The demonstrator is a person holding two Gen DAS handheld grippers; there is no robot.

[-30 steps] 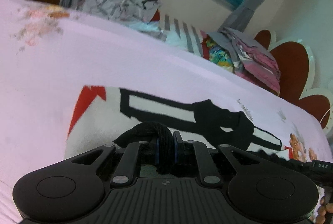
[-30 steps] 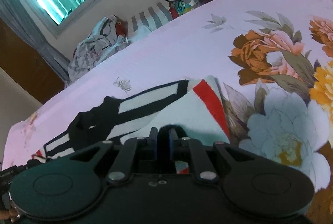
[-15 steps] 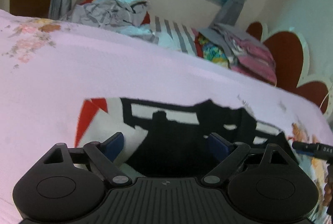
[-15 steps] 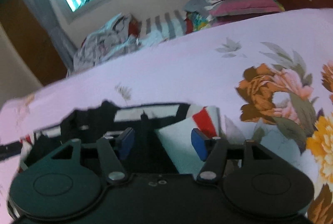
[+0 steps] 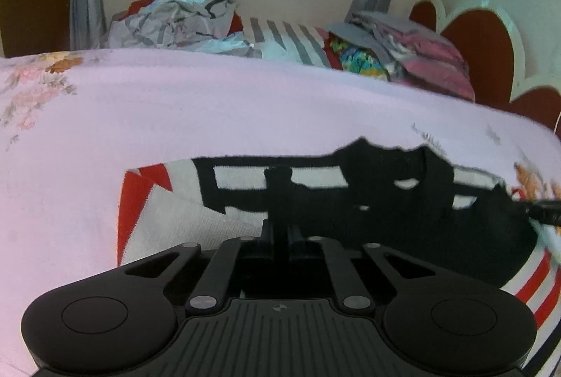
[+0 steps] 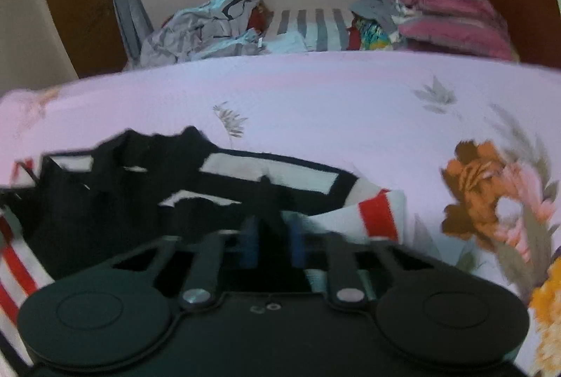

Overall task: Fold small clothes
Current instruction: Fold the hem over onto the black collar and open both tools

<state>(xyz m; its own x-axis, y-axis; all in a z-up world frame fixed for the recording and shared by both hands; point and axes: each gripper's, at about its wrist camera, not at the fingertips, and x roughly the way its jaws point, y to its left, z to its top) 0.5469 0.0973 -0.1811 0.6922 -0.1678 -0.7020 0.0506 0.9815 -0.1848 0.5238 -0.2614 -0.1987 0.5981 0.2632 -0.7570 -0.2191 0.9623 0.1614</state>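
A small black, white and red garment (image 5: 368, 198) lies on the pink floral bedsheet (image 5: 210, 107). My left gripper (image 5: 280, 230) is shut on a black fold of the garment near its left part. In the right wrist view the same garment (image 6: 140, 187) spreads to the left, with a white and red striped cuff (image 6: 371, 212) at its right end. My right gripper (image 6: 271, 230) is shut on a black fold of the garment beside that cuff. The right gripper's tip (image 5: 547, 216) shows at the right edge of the left wrist view.
At the far side of the bed lie a crumpled grey and white pile (image 5: 175, 19), a striped pillow (image 5: 291, 40) and a stack of folded pink and grey clothes (image 5: 413, 58). A red and white headboard (image 5: 491, 40) stands at the right. Large flower prints (image 6: 491, 201) cover the sheet on the right.
Both grippers let go of the garment and opened half a second ago. Now both have shut again on black folds of it, and the views have levelled out.
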